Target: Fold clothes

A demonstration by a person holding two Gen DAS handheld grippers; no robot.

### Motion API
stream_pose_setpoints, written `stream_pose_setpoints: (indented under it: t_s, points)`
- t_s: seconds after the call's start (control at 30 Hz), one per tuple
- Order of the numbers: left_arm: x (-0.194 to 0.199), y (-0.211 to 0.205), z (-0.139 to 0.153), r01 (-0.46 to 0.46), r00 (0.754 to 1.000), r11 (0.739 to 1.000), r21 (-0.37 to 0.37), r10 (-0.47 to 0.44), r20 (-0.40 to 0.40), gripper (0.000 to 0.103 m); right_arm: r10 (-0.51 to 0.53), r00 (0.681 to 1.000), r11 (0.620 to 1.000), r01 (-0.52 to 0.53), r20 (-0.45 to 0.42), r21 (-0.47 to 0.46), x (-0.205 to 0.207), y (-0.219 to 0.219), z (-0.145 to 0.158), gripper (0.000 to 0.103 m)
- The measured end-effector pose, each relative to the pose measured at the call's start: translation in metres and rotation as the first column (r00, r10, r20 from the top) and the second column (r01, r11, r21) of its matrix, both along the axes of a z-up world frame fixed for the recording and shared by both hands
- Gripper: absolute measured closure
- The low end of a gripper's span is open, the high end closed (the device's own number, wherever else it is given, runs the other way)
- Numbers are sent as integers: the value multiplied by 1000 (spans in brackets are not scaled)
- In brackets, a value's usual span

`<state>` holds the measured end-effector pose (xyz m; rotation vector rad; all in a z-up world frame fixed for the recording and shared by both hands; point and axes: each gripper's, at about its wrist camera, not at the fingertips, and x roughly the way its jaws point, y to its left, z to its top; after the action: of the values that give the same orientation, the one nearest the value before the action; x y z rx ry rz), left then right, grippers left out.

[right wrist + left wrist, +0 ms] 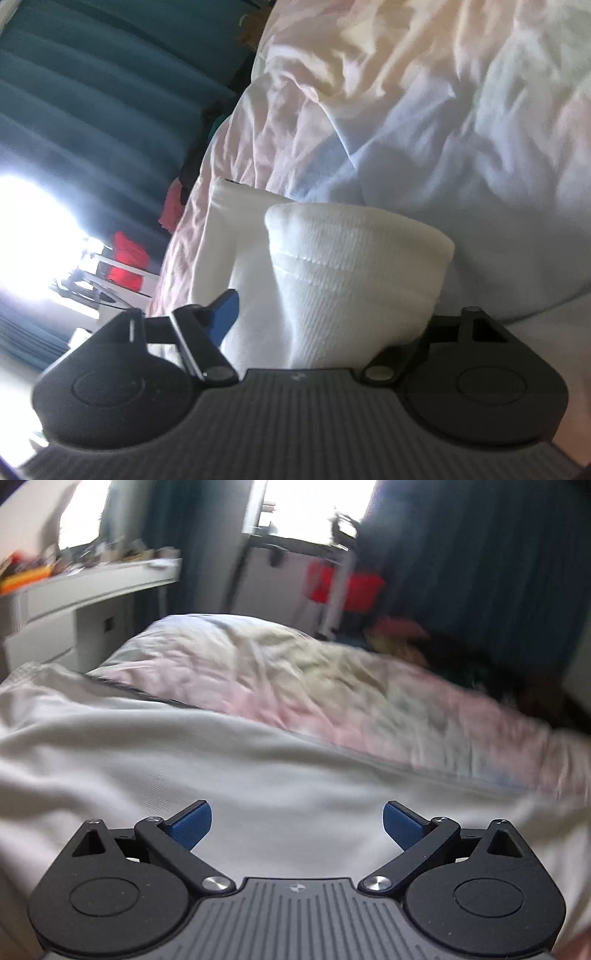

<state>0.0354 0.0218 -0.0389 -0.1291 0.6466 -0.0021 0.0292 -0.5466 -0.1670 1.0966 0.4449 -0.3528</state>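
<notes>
Between the right gripper's (325,314) half-open jaws a white ribbed knit garment (354,266) is bunched, whether gripped cannot be told; the left gripper (297,823) is held wide open, empty, above white cloth (184,760), likely for reaching

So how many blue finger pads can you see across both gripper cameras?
3. Two on the left gripper: one pad at left, one pad at right. One on the right gripper, at left; its other pad is hidden behind the white garment.

Blown-out window (295,506) glare; motion blur; fisheye bending.
</notes>
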Motion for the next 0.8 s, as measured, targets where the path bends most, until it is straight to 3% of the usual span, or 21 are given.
stream_pose_setpoints:
  t_s: [0.03, 0.1, 0.27, 0.37, 0.47, 0.63, 0.8]
  points:
    - [-2, -9, -7, 21, 1000, 999, 44, -21, 4, 3, 6, 1000, 999, -7, -19, -35, 1, 3, 3, 63]
    - [-4, -21, -20, 60, 998, 994, 91, -59, -17, 3, 9, 999, 994, -14, -51, -108, 3, 7, 10, 76]
    - [-2, -37, -47, 137, 985, 982, 127, -122, -121, 1, 22, 994, 968, -49, -111, -246, 11, 24, 32, 79]
    - [-5, -38, -50, 148, 983, 978, 146, -130, -128, 0, 33, 994, 919, -72, -106, -388, 12, 47, 57, 81]
    - [-9, -35, -44, 145, 984, 981, 131, -129, -123, 1, 84, 995, 830, -100, -55, -548, 11, 84, 90, 84]
    - [-12, -24, -26, 108, 992, 985, 135, -99, -71, 2, 219, 976, 637, -139, 6, -758, 17, 184, 132, 84]
    - [-22, -6, 1, 40, 998, 993, 114, -45, 37, 2, 398, 916, 366, -201, -43, -908, 15, 295, 125, 84]
